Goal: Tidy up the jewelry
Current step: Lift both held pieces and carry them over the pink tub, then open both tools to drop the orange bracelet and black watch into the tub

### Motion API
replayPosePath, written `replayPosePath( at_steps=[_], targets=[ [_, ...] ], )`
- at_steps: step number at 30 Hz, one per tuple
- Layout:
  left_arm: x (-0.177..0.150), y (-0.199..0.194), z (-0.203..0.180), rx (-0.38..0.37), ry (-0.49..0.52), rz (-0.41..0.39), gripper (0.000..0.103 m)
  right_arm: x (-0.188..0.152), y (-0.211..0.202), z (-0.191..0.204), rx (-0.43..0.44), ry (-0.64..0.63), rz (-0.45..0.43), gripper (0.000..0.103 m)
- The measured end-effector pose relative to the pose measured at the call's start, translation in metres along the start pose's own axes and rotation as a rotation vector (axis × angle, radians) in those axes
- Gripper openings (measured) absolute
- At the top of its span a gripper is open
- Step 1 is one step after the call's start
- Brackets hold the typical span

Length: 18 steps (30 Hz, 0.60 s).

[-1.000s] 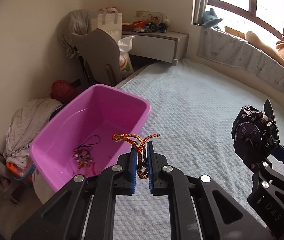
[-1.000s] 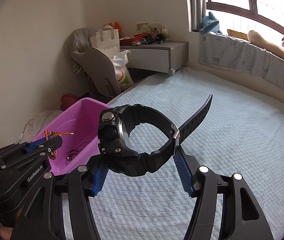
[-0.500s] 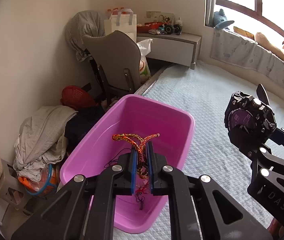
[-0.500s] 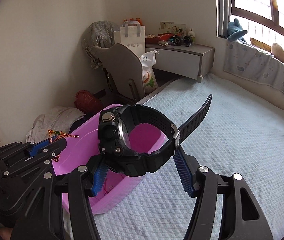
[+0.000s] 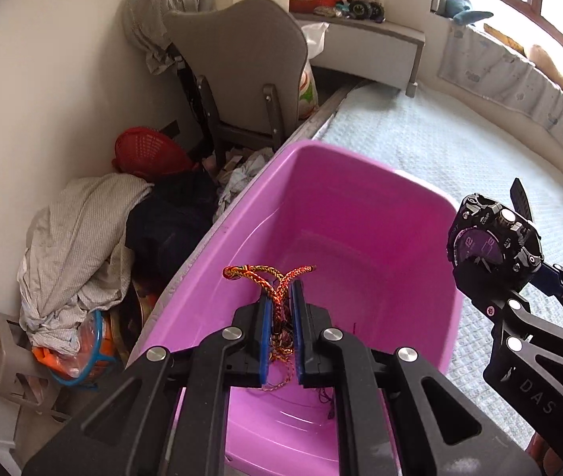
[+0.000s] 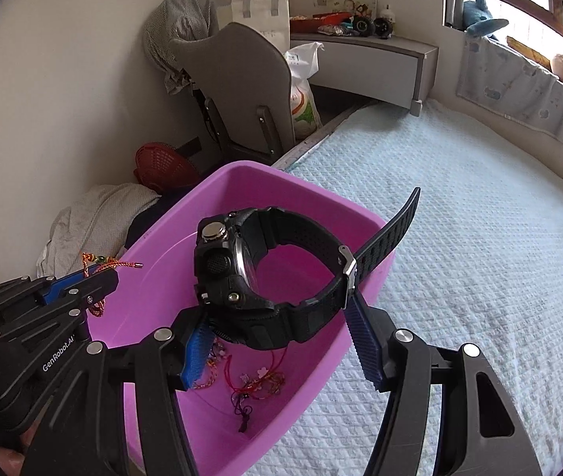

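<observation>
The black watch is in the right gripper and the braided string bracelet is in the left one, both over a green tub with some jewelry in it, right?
Not quite: the tub is pink-purple, not green, as the right wrist view shows. The rest holds: the right gripper grips the black watch, the left gripper pinches the braided string bracelet, and some jewelry lies inside.

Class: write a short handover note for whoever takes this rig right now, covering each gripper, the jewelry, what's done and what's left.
Left gripper: shut on a braided cord bracelet, over the pink tub.
Right gripper: holds a black watch by its strap, over the tub's bed-side rim.
Done: some red and purple cord pieces lie in the tub.
Left: drop bracelet and watch in.
</observation>
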<state>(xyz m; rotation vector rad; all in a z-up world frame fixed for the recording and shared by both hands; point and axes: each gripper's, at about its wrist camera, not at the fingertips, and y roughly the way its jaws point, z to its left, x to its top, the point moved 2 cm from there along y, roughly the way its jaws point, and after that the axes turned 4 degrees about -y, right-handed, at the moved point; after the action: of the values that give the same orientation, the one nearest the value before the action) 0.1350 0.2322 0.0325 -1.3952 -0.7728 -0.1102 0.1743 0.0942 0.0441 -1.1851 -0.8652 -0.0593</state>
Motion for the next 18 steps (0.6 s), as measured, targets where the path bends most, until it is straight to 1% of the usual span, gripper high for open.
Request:
replayPosePath(
  at_steps=[10, 15, 16, 18],
  targets=[
    [-0.001, 0.035, 0.016, -0.003, -0.05, 0.085, 0.01, -0.001, 0.046, 0.015, 0.005, -0.046, 0.109, 0.059],
    [-0.003, 0.045, 0.021, -0.006, -0.065, 0.117, 0.011, 0.002, 0.057, 0.016, -0.006, -0.05, 0.15, 0.06],
    [-0.003, 0.045, 0.021, -0.006, -0.064, 0.119, 0.012, 0.003, 0.059, 0.015, -0.005, -0.045, 0.157, 0.06],
    [-0.003, 0.045, 0.022, 0.002, -0.056, 0.119, 0.027, 0.007, 0.065, 0.016, -0.012, -0.048, 0.183, 0.062]
  ],
)
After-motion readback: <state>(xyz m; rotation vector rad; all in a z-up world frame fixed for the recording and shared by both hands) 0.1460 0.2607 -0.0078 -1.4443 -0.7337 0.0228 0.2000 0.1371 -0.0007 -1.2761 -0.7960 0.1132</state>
